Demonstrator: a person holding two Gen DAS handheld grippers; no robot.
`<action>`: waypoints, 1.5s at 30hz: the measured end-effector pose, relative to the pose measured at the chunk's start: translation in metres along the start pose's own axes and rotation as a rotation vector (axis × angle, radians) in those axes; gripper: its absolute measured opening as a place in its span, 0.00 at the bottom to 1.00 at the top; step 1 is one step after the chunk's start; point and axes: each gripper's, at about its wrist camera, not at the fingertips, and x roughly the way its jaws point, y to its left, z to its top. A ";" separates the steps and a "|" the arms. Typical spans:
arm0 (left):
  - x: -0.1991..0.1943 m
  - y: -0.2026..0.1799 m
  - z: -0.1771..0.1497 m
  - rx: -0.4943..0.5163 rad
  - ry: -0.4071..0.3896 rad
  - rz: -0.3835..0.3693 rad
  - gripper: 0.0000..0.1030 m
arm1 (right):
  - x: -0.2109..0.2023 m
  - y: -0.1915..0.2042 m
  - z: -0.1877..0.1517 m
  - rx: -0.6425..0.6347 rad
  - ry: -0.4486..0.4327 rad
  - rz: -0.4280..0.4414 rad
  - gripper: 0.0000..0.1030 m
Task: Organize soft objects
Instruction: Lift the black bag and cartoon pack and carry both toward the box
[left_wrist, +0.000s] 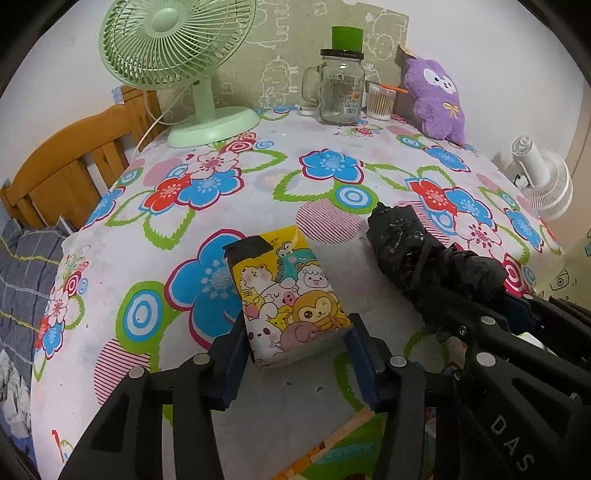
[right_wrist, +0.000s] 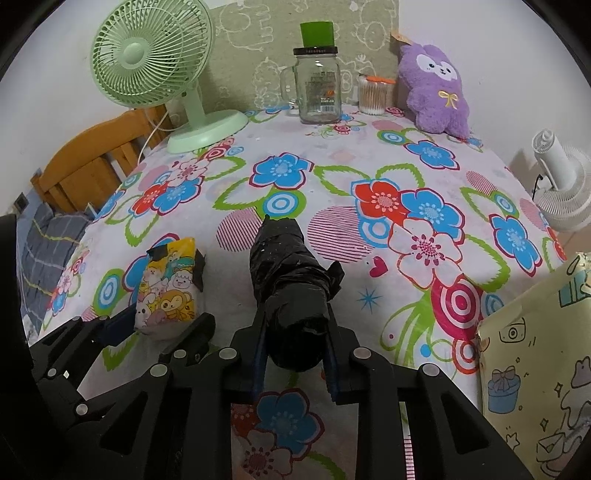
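Left tongs (left_wrist: 295, 345) bracket the cartoon tissue pack (left_wrist: 286, 295); right tongs (right_wrist: 295, 360) pinch the black bundle (right_wrist: 291, 291). Risk: soft wrapping slips from either pinch.

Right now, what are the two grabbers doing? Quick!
Left gripper: jaws closed on the cartoon tissue pack.
Right gripper: jaws shut on the black plastic bundle.

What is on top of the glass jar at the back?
A green cup sits upside down on the dark lid of the glass jar. The jar looks empty through its glass; whether anything hides under the cup cannot be seen.
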 end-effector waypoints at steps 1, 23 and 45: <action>-0.001 0.000 0.000 0.001 -0.002 0.002 0.50 | -0.001 0.000 0.000 -0.002 -0.002 0.000 0.27; -0.058 -0.017 -0.014 0.021 -0.101 0.017 0.49 | -0.053 0.002 -0.013 -0.020 -0.084 0.002 0.27; -0.125 -0.031 -0.027 -0.011 -0.212 0.037 0.49 | -0.122 0.003 -0.024 -0.065 -0.189 0.024 0.27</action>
